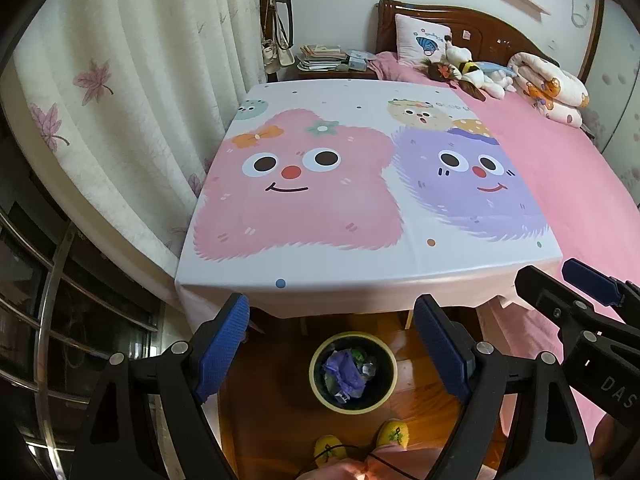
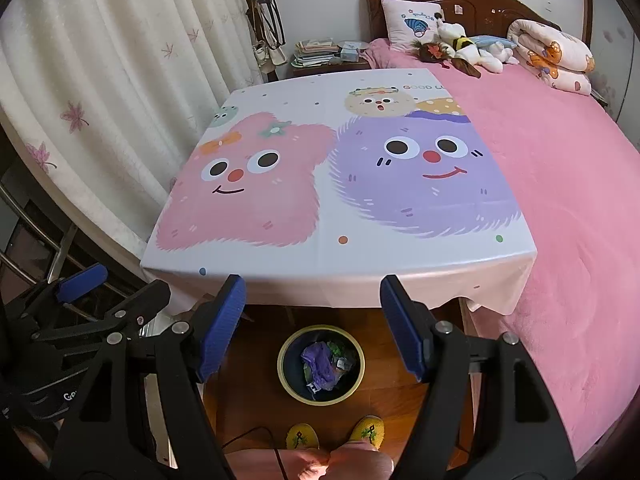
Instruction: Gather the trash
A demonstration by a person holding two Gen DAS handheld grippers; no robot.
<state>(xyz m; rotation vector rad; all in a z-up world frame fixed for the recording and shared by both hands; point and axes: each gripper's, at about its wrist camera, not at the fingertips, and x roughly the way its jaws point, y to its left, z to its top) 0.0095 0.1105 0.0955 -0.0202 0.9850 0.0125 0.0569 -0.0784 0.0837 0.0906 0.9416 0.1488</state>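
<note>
Both tongs, left [image 1: 332, 344] and right [image 2: 312, 324], gape apart, empty, above the upright round bin [image 1: 353, 372] of trash at 6 o'clock below the table [image 1: 360, 272].

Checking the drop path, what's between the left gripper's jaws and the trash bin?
Nothing: in the left wrist view the left gripper hangs open above the trash bin, only bare wooden floor around it.

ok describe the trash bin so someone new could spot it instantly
Find the table with the cartoon-monster tablecloth beside the pink bed. On the wooden floor at its near edge stands a round dark bin with a pale yellow rim, crumpled purple trash inside, just ahead of two yellow slippers.
</note>
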